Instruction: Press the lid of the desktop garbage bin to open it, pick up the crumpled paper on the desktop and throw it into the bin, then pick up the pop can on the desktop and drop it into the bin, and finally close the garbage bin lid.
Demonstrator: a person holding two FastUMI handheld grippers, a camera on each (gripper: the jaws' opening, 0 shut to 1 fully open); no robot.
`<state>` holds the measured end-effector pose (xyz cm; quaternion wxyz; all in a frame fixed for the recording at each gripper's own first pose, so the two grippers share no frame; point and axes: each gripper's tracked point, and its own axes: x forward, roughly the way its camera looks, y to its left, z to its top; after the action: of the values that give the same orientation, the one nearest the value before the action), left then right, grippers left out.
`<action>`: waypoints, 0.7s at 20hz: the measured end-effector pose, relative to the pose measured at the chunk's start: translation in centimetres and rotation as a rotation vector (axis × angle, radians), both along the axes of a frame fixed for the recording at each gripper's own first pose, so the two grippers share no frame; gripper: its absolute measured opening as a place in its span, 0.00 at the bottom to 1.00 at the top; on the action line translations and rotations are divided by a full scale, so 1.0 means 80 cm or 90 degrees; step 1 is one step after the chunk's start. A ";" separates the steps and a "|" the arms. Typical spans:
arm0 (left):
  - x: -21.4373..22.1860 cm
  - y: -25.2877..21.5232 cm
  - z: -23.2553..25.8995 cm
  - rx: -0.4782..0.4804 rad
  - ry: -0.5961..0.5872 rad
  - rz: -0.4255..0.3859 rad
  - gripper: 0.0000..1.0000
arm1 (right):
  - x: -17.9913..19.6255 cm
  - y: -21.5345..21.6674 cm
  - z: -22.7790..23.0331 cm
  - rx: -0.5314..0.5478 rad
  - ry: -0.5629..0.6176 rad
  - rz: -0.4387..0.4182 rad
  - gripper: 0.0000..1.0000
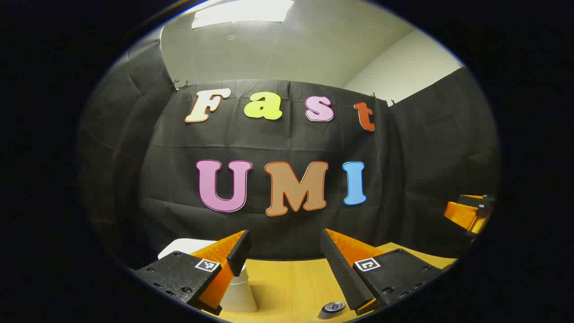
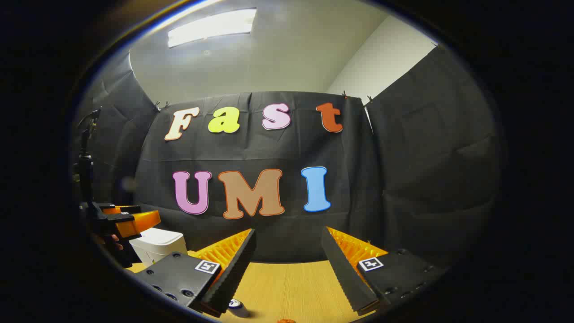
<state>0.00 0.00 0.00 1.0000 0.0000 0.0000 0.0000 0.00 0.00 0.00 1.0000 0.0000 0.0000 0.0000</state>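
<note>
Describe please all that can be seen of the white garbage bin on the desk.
The garbage bin is white, looks like smooth plastic, and stands upright on the wooden desk near the black cloth wall. Its rounded lid lies flat and closed. In the right gripper view the left gripper partly covers its left side. In the left gripper view a finger hides most of it.

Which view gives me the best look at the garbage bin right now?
The right gripper view: the garbage bin stands at the left on the table, lid shut, top and front visible, partly behind the left gripper. In the left gripper view, the bin is mostly hidden behind that gripper's own finger.
</note>
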 end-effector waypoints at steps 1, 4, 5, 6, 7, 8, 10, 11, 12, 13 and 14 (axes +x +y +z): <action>0.000 0.000 -0.001 0.001 0.001 0.001 0.93 | 0.002 0.003 0.002 0.004 -0.003 0.004 0.96; -0.004 0.000 0.002 0.004 -0.004 0.006 0.93 | 0.007 0.010 0.003 0.010 -0.006 0.013 0.96; -0.006 0.001 0.003 0.006 -0.005 0.007 0.93 | 0.009 0.011 0.002 0.010 -0.004 0.013 0.96; -0.007 0.003 0.002 0.007 -0.005 0.010 0.93 | 0.010 0.011 -0.001 0.011 -0.003 0.012 0.96; -0.008 0.006 0.002 0.007 -0.005 0.013 0.93 | 0.013 0.011 -0.002 0.011 -0.001 0.012 0.96; -0.009 0.007 0.001 0.007 -0.003 0.017 0.93 | 0.013 0.013 -0.004 0.012 0.001 0.012 0.96; -0.010 0.010 -0.003 0.004 0.000 0.022 0.93 | 0.016 0.013 -0.007 0.016 0.006 0.012 0.96; -0.010 0.011 -0.003 0.001 0.002 0.023 0.93 | 0.018 0.012 -0.009 0.015 0.011 0.011 0.96; -0.010 0.011 -0.005 -0.002 0.003 0.024 0.93 | 0.017 0.011 -0.011 0.015 0.014 0.010 0.96; -0.010 0.012 -0.007 -0.005 0.006 0.025 0.93 | 0.018 0.011 -0.011 0.014 0.015 0.009 0.92; -0.009 0.012 -0.009 -0.007 0.008 0.027 0.93 | 0.019 0.011 -0.011 0.014 0.016 0.008 0.96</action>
<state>-0.71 1.00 -0.69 0.9997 -0.0059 0.0064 0.0208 1.52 0.88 -0.87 0.9998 0.0106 0.0126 0.0065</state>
